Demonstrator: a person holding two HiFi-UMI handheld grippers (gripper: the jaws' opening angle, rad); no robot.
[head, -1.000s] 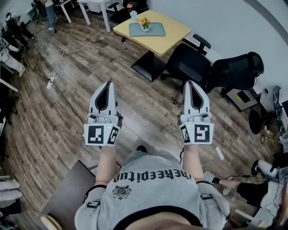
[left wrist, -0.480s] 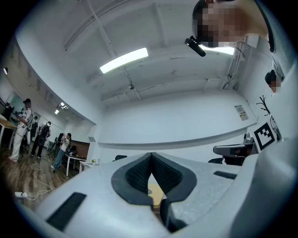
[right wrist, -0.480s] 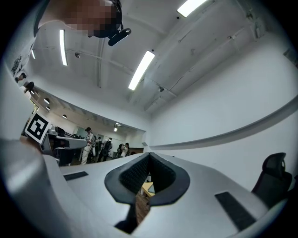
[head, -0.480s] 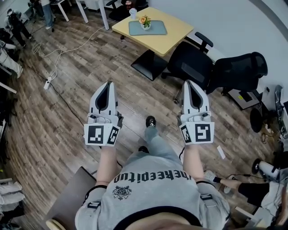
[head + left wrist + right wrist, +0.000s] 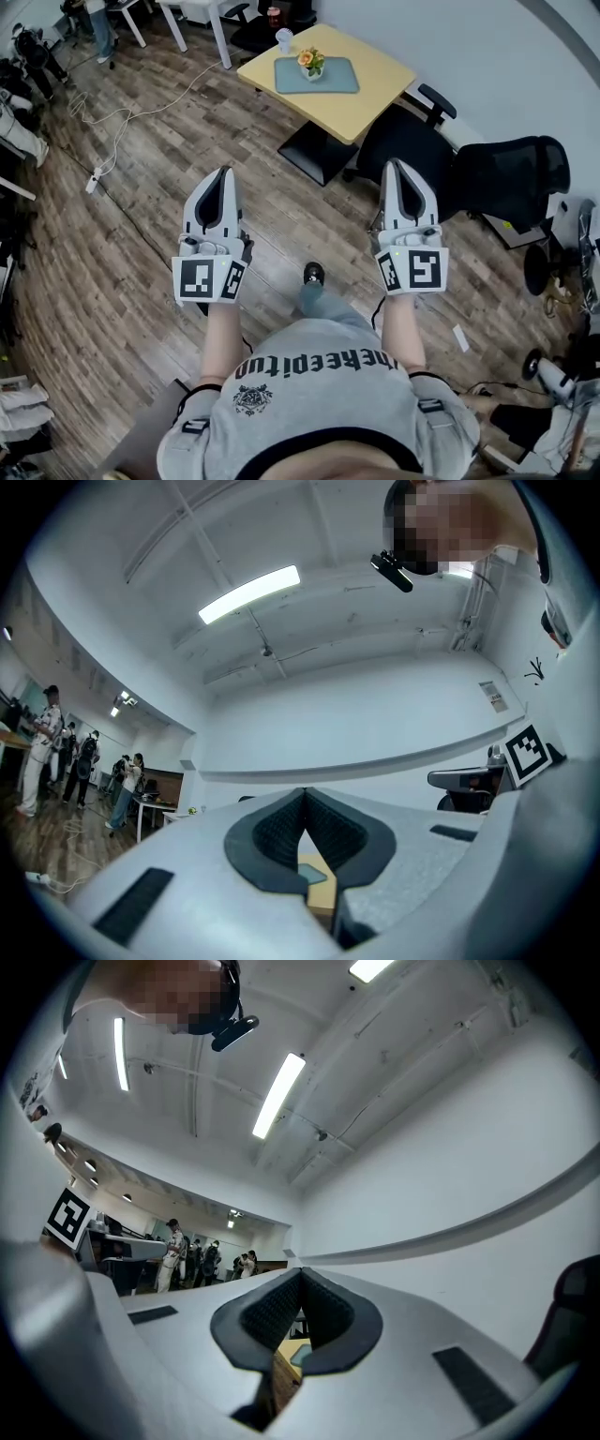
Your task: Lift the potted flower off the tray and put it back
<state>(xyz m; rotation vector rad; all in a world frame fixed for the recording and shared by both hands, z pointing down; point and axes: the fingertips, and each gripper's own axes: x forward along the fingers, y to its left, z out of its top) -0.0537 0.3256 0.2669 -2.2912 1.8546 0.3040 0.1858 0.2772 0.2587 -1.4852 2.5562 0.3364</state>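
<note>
A potted flower [image 5: 311,64] with orange blooms stands in a white pot on a grey-blue tray [image 5: 328,77], which lies on a yellow table [image 5: 375,89] far ahead in the head view. My left gripper [image 5: 222,176] and right gripper [image 5: 397,169] are held side by side over the wooden floor, well short of the table. Both are shut with nothing between the jaws. In the left gripper view a slice of the table and tray [image 5: 316,878] shows below the closed jaws [image 5: 303,794]. The right gripper view [image 5: 300,1277] shows the same.
Black office chairs [image 5: 412,150] [image 5: 511,173] stand between me and the table's right side. A white cup [image 5: 284,39] sits at the table's far corner. White cable [image 5: 112,117] and a power strip lie on the floor at left. People stand at desks far left.
I have walked forward: the table with tray and flower has come nearer and shifted slightly right in the head view. Both grippers keep their pose and stay shut.
</note>
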